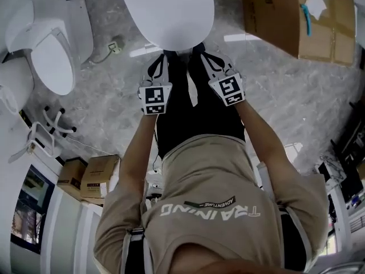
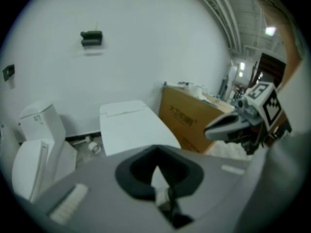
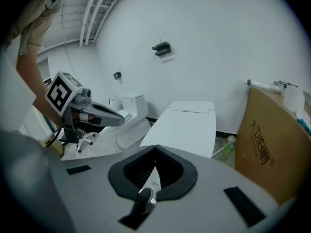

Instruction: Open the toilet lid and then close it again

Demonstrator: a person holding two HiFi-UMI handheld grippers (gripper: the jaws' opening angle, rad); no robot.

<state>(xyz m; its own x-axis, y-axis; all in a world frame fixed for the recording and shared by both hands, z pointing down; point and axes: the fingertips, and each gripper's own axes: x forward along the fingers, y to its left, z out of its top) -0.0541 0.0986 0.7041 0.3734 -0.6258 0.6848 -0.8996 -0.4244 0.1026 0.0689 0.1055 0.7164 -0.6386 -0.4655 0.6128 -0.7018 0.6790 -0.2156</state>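
grey marbled floor (image 1: 274, 96) spreads under me, with a plain white wall (image 2: 146, 42) behind the fixtures. the toilet lid (image 1: 165, 7) is down flat, a white oval straight ahead of both tools. its long axis runs away from me toward the wall, hinge end far and front edge near. a second toilet (image 1: 48, 44) stands off to the left of the lid, and a cardboard box (image 1: 296, 16) sits near its right side.

the left gripper (image 1: 162, 59) and the right gripper (image 1: 204, 53) are held side by side just short of the lid's front edge, tips pointing along its length. both have their jaws pressed together with nothing between them. each gripper view shows only a thin seam in the dark notch, with the lid beyond it. neither tip looks to be under the rim. from the head view the right one seems a touch closer to the edge, but i can't say whether it touches.

my reading is that the opening has not begun. the coming move turns on that front edge, which lies dead ahead of the tips and, i judge, a little lower. a tip has to get under the lip at the near end, then lift up and back about the far hinge. the right gripper looks the handier one for it. the risk i see is a closed tip sliding over the smooth top instead of catching beneath.
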